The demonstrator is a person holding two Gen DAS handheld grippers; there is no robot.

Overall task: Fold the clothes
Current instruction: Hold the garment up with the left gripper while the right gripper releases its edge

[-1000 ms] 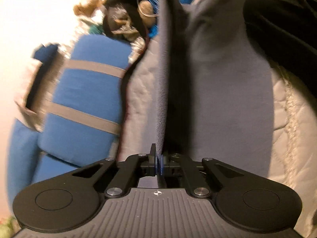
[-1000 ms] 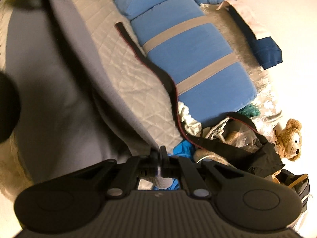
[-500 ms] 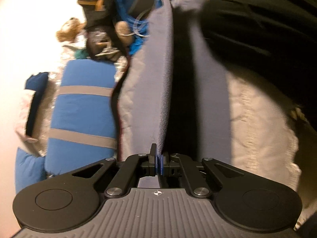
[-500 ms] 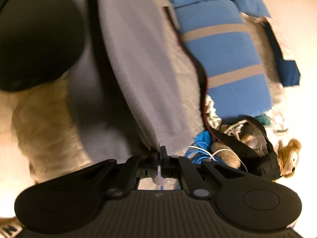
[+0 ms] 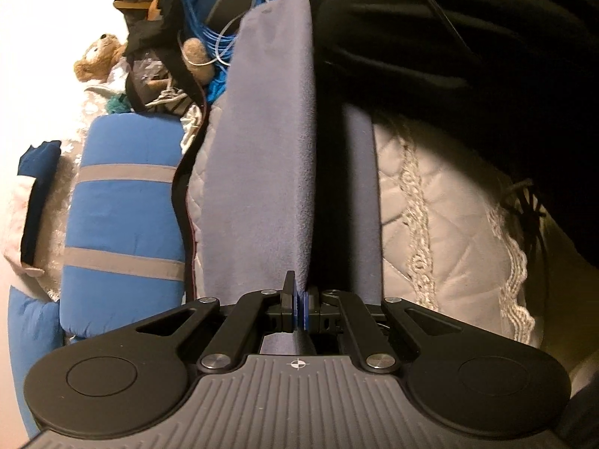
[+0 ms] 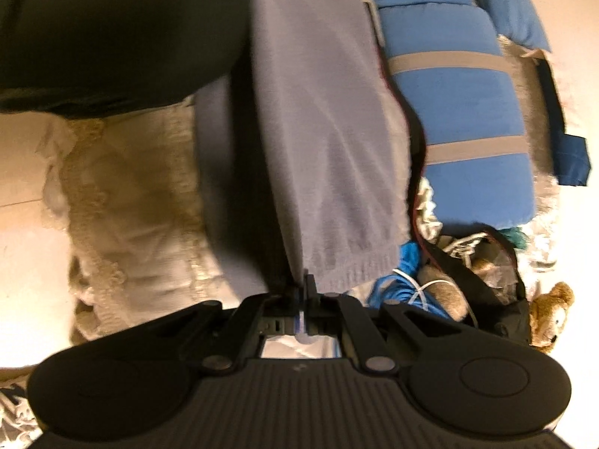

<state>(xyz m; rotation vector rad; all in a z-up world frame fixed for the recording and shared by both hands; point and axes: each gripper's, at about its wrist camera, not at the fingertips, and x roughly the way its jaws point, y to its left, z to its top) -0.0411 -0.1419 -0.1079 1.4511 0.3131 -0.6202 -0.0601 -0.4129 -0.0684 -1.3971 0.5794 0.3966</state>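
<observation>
A grey fleece garment hangs stretched between my two grippers above a white quilted bedspread. My left gripper is shut on one edge of it. My right gripper is shut on the other end, near the ribbed hem. The cloth runs straight away from each gripper in a doubled, vertical sheet. A person's dark clothing fills the far side in both views.
A blue pillow with grey stripes lies beside the bedspread, and shows in the right wrist view. A black bag, blue cable and a teddy bear sit beyond it. A lace trim borders the quilt.
Both grippers have pulled the garment back toward the person and raised it; the cloth now hangs narrower and tauter, and the dark clothing fills more of each view.
</observation>
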